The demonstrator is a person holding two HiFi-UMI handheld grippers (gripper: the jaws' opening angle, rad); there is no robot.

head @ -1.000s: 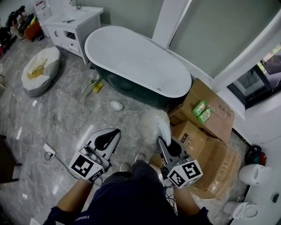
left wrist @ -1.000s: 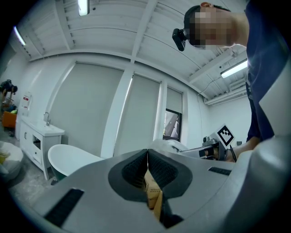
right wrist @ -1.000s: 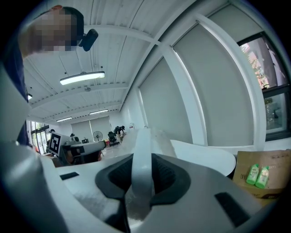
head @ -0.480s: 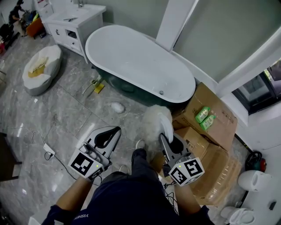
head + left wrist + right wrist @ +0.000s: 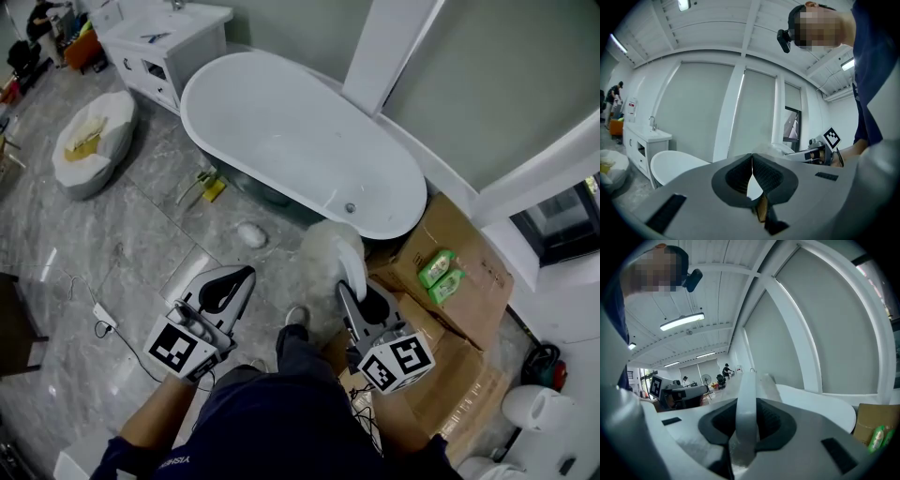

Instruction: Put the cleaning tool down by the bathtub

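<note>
tub (image 5: 281, 131): ahead of right gripper (image 5: 349, 291) | duster (image 5: 330, 248): fluffy head just past its tips, near tub; likely light, head soft, handle (image 5: 746, 411) stiff and smooth, best held by handle | right gripper: pinching the handle | left gripper (image 5: 232, 284): pressed together, empty

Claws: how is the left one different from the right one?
The left claw is shut with nothing in it; the right claw is shut on the white handle of the cleaning tool. The left claw closes all the way; the handle keeps the right claw partly apart. Both are grey with a marker cube.
</note>
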